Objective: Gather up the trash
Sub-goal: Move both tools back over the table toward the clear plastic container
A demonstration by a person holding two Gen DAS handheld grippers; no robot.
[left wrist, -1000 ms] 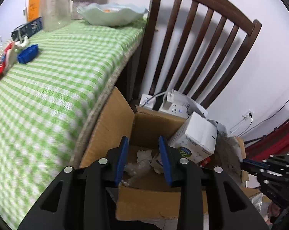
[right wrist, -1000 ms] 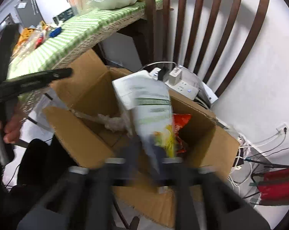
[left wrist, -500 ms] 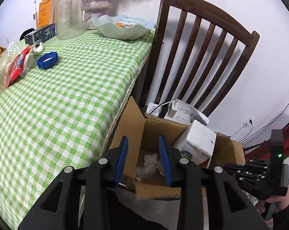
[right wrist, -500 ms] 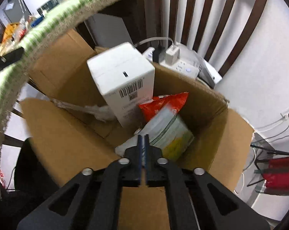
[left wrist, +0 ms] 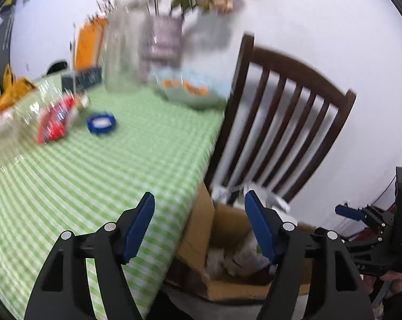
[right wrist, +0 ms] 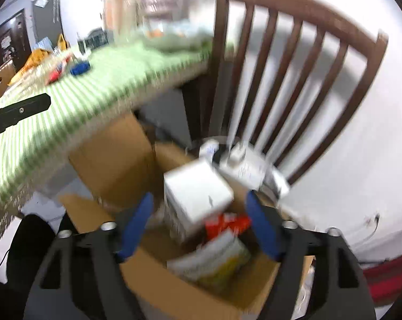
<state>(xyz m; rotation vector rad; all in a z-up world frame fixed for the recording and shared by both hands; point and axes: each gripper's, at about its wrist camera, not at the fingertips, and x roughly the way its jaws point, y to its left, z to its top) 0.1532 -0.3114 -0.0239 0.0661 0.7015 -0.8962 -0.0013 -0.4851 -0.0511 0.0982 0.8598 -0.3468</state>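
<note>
The open cardboard box (right wrist: 112, 157) stands on the floor between the table and the chair. It holds a white carton (right wrist: 195, 189), a red wrapper (right wrist: 227, 222) and a green-and-white snack bag (right wrist: 217, 261). Above the box my right gripper (right wrist: 199, 197) hangs with its jaws opening and no pad touching anything. My left gripper (left wrist: 198, 197) is over the table's corner, jaws opening too, with nothing between them. Below it the box (left wrist: 198, 229) shows crumpled paper (left wrist: 235, 258). On the green check tablecloth (left wrist: 94, 173) lie a red wrapper (left wrist: 55, 120) and a blue lid (left wrist: 100, 122).
A dark wooden chair (left wrist: 294, 122) stands against the white wall behind the box, with a white power strip (right wrist: 243, 165) on its seat. At the table's far end are a pale bowl (left wrist: 187, 88), a glass jar (left wrist: 120, 53) and a flower vase. Clear plastic bags (left wrist: 11, 117) lie at the left.
Both grippers rose and their jaws spread wide. The right one let go of the green-and-white bag, which now lies in the box. The left view swung up onto the tabletop.
</note>
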